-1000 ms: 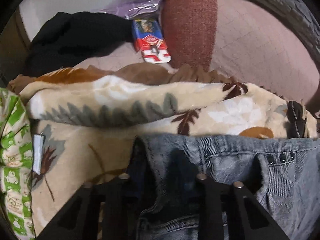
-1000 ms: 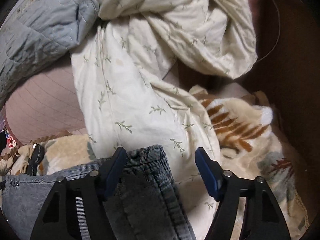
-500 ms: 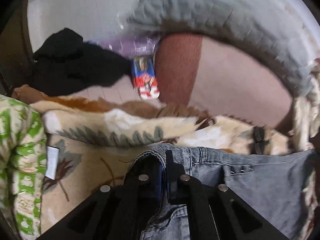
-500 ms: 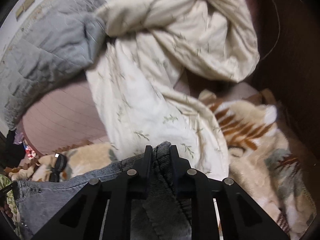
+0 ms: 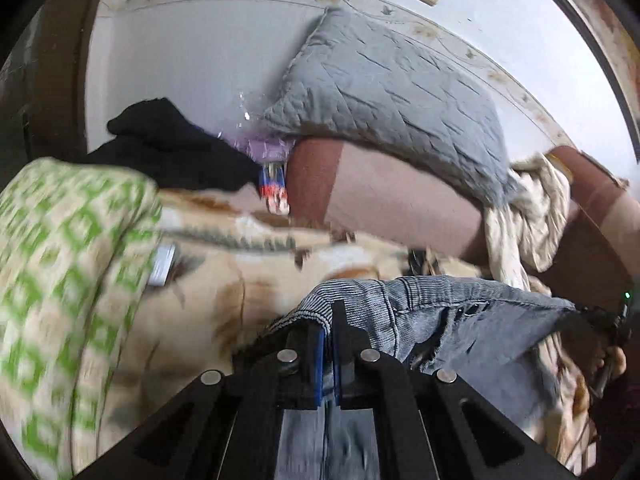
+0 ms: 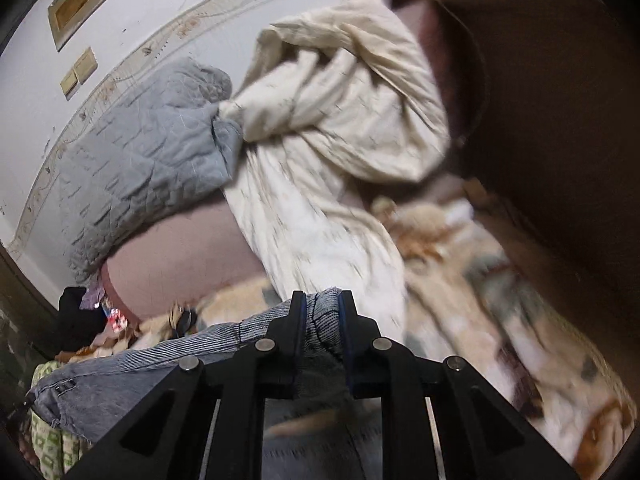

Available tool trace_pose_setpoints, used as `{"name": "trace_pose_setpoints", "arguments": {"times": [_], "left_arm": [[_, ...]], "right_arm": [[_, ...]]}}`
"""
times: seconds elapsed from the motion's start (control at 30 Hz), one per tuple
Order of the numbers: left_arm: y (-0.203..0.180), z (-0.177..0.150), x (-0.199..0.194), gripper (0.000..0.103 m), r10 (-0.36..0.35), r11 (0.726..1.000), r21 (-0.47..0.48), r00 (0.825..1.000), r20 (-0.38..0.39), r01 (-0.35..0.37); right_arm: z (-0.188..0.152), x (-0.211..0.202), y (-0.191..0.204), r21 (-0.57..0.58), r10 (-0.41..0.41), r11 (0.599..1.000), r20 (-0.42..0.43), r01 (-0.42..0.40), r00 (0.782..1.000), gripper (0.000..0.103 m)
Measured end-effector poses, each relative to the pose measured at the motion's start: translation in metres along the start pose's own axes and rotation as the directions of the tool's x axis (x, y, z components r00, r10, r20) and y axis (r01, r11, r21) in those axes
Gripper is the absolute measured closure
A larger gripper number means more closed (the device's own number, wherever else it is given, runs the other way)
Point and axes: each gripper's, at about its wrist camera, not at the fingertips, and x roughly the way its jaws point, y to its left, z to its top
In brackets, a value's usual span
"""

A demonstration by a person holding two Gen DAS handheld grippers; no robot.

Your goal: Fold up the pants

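Grey-blue denim pants [image 5: 460, 312] hang stretched between my two grippers above a bed. My left gripper [image 5: 327, 322] is shut on one corner of the waistband, with denim pinched between its blue pads. In the right wrist view my right gripper [image 6: 322, 304] is shut on the other waistband corner, and the pants [image 6: 132, 372] run off to the lower left. The band is taut and lifted off the beige leaf-print blanket [image 5: 224, 280]. At the far right of the left wrist view a hand [image 5: 612, 360] holds the other gripper.
A grey quilted pillow [image 5: 392, 108] leans on a pink mattress [image 5: 400, 200] against the white wall. A cream floral sheet [image 6: 320, 168] is heaped at the right. A green patterned cushion [image 5: 60, 272], black clothes [image 5: 176, 152] and a small colourful packet [image 5: 274, 190] lie at the left.
Both grippers closed on the waistband corners and rose with the pants, lifting them off the blanket. The views tilted up, so the wall and pillow now show.
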Motion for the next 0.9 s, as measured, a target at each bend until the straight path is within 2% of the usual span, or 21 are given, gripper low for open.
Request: {"name": "trace_pose_setpoints", "arguments": {"times": [0.1,0.2,0.3,0.5,0.6,0.7,0.8,0.9], "left_arm": [[0.002,-0.049,-0.024,0.1,0.002,1.0,0.003,0.999,-0.032,-0.002],[0.007,-0.095,-0.032,0.1,0.014,1.0,0.002,0.996,-0.083,-0.014],[0.014,-0.125,-0.032,0.1,0.015,0.999,-0.039,0.993,-0.12,-0.02],[0.028,-0.143,-0.04,0.099,-0.015,0.991,-0.135,0.997,-0.082,0.004],[0.033,-0.141,-0.04,0.099,-0.013,0.991,-0.133,0.999,-0.052,0.006],[0.041,-0.15,-0.027,0.099,-0.001,0.991,-0.133,0.995,-0.1,-0.013],[0.053,-0.161,-0.025,0.095,-0.02,0.983,-0.184,0.992,-0.124,-0.003],[0.05,-0.157,-0.041,0.094,0.012,0.986,-0.162,0.996,-0.086,-0.026]], "right_arm": [[-0.034,-0.019,-0.026,0.026,-0.005,1.0,-0.041,0.006,0.999,0.087],[-0.065,-0.032,-0.048,0.044,-0.013,0.999,-0.08,0.017,0.997,0.087],[-0.097,-0.039,-0.07,0.074,-0.018,0.997,-0.128,0.027,0.992,0.087],[-0.133,-0.049,-0.097,0.142,0.003,0.99,-0.151,0.018,0.989,0.087],[-0.139,-0.048,-0.099,0.154,0.003,0.988,-0.15,0.02,0.989,0.087],[-0.152,-0.036,-0.097,0.103,-0.06,0.991,-0.209,0.083,0.976,0.087],[-0.158,-0.032,-0.098,0.098,-0.076,0.99,-0.243,0.103,0.967,0.08],[-0.145,-0.041,-0.098,0.105,-0.083,0.988,-0.242,0.112,0.967,0.066]]}}
